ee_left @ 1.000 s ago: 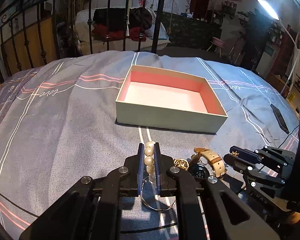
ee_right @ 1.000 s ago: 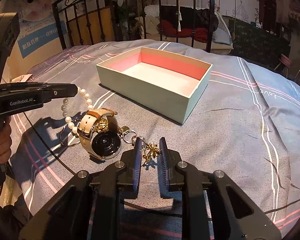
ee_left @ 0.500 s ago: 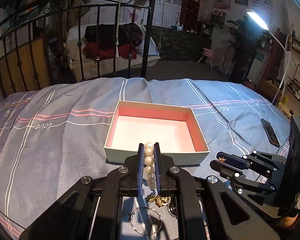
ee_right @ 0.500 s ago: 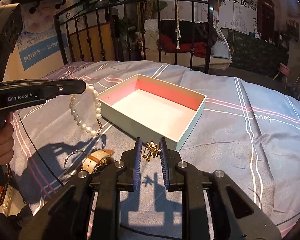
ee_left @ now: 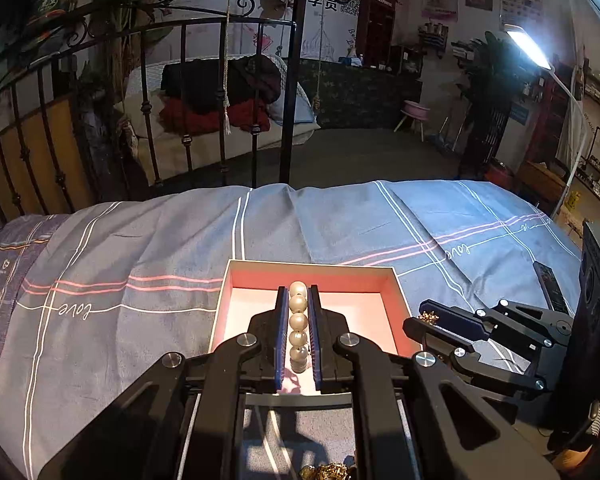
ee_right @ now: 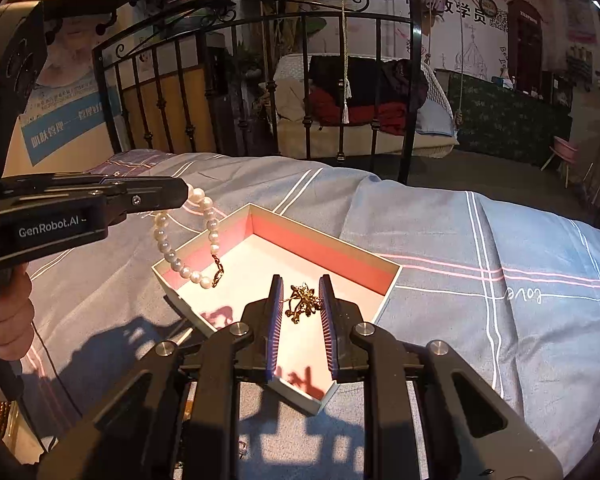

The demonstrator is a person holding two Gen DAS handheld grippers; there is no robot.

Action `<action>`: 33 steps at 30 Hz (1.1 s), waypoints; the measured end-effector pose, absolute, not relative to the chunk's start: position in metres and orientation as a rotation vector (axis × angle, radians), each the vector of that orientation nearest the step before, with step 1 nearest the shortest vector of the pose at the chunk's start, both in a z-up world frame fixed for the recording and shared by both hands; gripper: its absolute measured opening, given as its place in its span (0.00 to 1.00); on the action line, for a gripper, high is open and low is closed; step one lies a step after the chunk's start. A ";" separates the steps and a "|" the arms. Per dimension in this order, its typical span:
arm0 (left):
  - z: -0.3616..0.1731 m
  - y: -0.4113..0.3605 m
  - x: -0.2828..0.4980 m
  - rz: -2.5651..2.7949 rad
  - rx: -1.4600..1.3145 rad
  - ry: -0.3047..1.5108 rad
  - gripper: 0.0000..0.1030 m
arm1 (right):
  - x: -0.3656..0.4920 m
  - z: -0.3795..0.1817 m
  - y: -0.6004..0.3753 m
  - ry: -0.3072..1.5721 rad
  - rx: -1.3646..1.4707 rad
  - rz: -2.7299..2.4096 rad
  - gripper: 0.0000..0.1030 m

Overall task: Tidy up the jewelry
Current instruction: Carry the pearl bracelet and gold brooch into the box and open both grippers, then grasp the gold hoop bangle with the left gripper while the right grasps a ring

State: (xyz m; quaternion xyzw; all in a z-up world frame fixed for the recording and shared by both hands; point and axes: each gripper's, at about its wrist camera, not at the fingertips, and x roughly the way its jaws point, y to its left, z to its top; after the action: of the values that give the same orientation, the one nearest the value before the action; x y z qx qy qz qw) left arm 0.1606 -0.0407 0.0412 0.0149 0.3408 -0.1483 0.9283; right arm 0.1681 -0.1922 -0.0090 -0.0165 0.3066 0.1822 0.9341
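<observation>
Bed (ee_left: 148,248) in grey-blue striped sheet, iron bedframe (ee_right: 260,80) behind, lamp (ee_left: 528,46) lit, open box (ee_right: 384,280) on bed, left gripper (ee_left: 299,292) clenched on pearl bracelet (ee_right: 180,264), right gripper (ee_right: 300,284) grasping gold brooch (ee_right: 303,300), both above box.

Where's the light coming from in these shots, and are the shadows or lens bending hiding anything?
Left wrist view: a bright lamp glares upper right, edges bowed. Right wrist view: hard gripper shadows on the bedspread and in the box; pearl bracelet and gold piece stay clear.
</observation>
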 end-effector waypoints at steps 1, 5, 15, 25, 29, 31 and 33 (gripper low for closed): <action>0.040 -0.041 0.165 -0.303 0.031 0.702 0.09 | 0.172 -0.011 -0.191 0.634 -0.033 0.371 0.18; 0.028 -0.044 0.184 -0.303 0.033 0.734 0.09 | 0.186 -0.021 -0.187 0.663 -0.033 0.363 0.18; -0.004 -0.042 0.210 -0.284 0.031 0.815 0.09 | 0.206 -0.043 -0.176 0.728 -0.042 0.356 0.19; -0.014 -0.038 0.214 -0.268 0.035 0.834 0.11 | 0.208 -0.049 -0.172 0.745 -0.049 0.340 0.37; -0.002 -0.033 0.203 -0.247 0.026 0.792 0.56 | 0.197 -0.039 -0.175 0.707 -0.055 0.323 0.58; 0.008 -0.030 0.194 -0.245 0.013 0.764 0.66 | 0.187 -0.030 -0.180 0.677 -0.048 0.306 0.61; 0.018 -0.025 0.179 -0.241 -0.010 0.733 0.79 | 0.173 -0.022 -0.188 0.640 -0.036 0.289 0.76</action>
State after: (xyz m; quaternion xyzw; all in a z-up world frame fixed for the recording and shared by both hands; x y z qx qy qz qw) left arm 0.1789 -0.0245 0.0185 -0.0049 0.3574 -0.1174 0.9265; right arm 0.1734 -0.1878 -0.0217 -0.0176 0.3133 0.1416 0.9389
